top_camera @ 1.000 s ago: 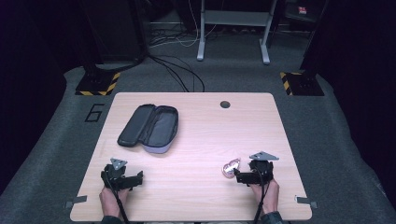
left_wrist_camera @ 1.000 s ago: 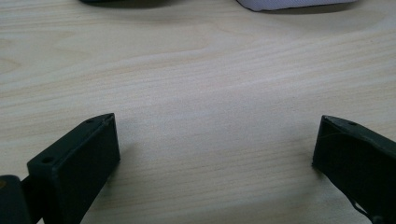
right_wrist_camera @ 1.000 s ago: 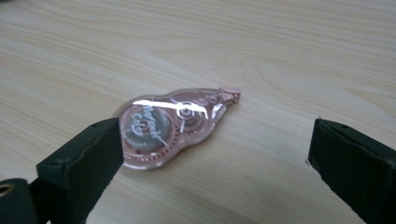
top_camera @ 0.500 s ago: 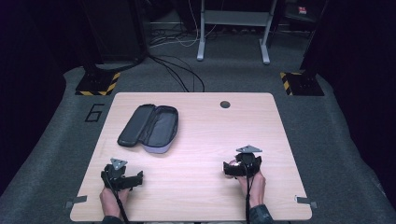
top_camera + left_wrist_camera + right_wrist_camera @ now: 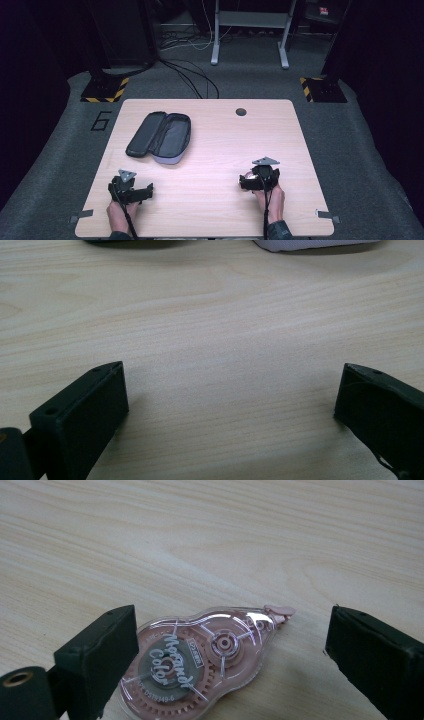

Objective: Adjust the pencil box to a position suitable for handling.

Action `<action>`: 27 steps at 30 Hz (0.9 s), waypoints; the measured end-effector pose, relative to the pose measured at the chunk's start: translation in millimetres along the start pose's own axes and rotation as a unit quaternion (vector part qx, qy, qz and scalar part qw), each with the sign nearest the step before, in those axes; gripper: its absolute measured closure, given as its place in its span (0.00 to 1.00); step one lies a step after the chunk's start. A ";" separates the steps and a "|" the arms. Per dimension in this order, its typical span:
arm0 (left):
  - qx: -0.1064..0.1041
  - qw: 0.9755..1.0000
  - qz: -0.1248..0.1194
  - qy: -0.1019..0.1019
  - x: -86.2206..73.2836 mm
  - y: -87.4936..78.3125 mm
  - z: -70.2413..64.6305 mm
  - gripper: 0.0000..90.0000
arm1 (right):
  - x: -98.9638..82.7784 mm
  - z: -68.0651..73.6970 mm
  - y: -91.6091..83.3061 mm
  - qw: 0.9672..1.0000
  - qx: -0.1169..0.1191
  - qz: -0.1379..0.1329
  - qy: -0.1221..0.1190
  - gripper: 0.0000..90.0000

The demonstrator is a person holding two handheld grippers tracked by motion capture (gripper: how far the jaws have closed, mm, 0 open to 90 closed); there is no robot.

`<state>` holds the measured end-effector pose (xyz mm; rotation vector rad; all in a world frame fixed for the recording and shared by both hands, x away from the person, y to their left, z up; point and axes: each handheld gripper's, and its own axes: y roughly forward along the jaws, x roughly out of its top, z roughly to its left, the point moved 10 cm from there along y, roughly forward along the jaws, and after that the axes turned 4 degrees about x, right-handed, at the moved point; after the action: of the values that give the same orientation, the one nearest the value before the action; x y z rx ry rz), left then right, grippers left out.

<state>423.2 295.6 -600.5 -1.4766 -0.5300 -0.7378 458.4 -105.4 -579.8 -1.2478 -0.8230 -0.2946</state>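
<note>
A pink, clear-cased correction tape dispenser [image 5: 200, 665] lies flat on the wooden table [image 5: 220, 150], its tip pointing right in the right gripper view. My right gripper [image 5: 230, 615] straddles it near the front right [image 5: 259, 178]. Its jaws have just been closing with the dispenser [image 5: 246, 176] between them. The left jaw is at the casing's edge and the right jaw stands clear of the tip, so it is open. My left gripper [image 5: 232, 367] rests open over bare wood at the front left [image 5: 131, 189].
An open dark pencil case [image 5: 161, 136] with a pale lining lies at the back left of the table, its edge showing [image 5: 310, 244] in the left gripper view. A round cable hole [image 5: 241, 111] sits near the far edge. Cables and stands lie on the floor beyond.
My right gripper has slid left until its jaws came around the dispenser, which was beside it before. The left gripper has stayed put.
</note>
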 end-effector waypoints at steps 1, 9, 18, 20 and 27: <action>0.000 1.000 0.000 0.000 0.0 0.0 0.1 0.01 | 0.7 0.2 0.4 1.000 0.000 -0.002 -0.001 0.07; 0.000 1.000 -0.001 0.000 0.1 0.1 0.0 0.01 | 2.9 7.0 10.1 1.000 0.000 0.010 -0.005 0.07; 0.000 1.000 -0.001 0.000 0.0 0.0 -0.1 0.01 | -10.0 4.2 3.0 1.000 -0.011 0.018 -0.007 0.15; 0.000 1.000 -0.001 0.000 0.1 0.0 -0.2 0.01 | -15.6 2.4 -0.2 1.000 -0.006 0.022 -0.011 0.22; 0.000 1.000 -0.001 0.000 0.0 0.0 -0.2 0.01 | -21.2 -1.5 -7.4 1.000 -0.003 0.021 -0.011 0.42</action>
<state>423.2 295.4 -600.5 -1.4763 -0.5304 -0.7399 439.8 -114.0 -589.3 -1.2735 -0.8133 -0.2496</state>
